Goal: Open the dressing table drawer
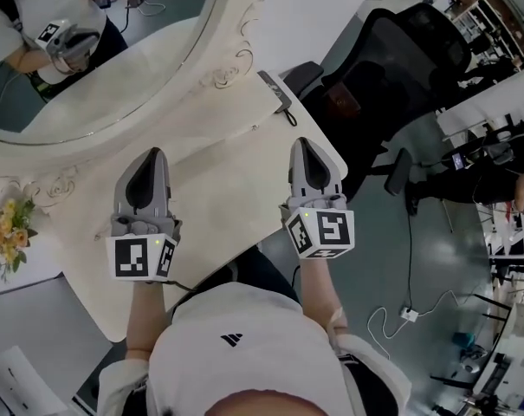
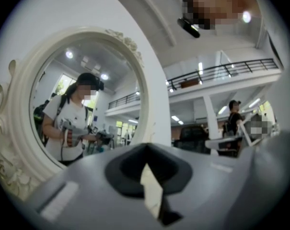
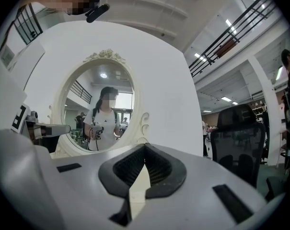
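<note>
The cream dressing table [image 1: 218, 189] lies below me with its oval mirror [image 1: 97, 50] at the back. Its drawer front is hidden under the table top, close to my body. Both grippers hover side by side over the table top and point towards the mirror. My left gripper [image 1: 149, 159] is shut, with nothing between its jaws. My right gripper [image 1: 307, 146] is also shut and holds nothing. The left gripper view has the mirror [image 2: 87, 109] ahead of the closed gripper [image 2: 145, 147]. In the right gripper view the mirror [image 3: 99, 109] stands beyond the closed gripper [image 3: 145, 146].
A black office chair [image 1: 400, 59] stands to the right of the table, also seen as a chair [image 3: 236, 138] in the right gripper view. A small dark object [image 1: 274, 92] lies at the table's far right edge. Yellow flowers [image 1: 9, 224] sit at the left. A cable [image 1: 391, 319] trails on the floor.
</note>
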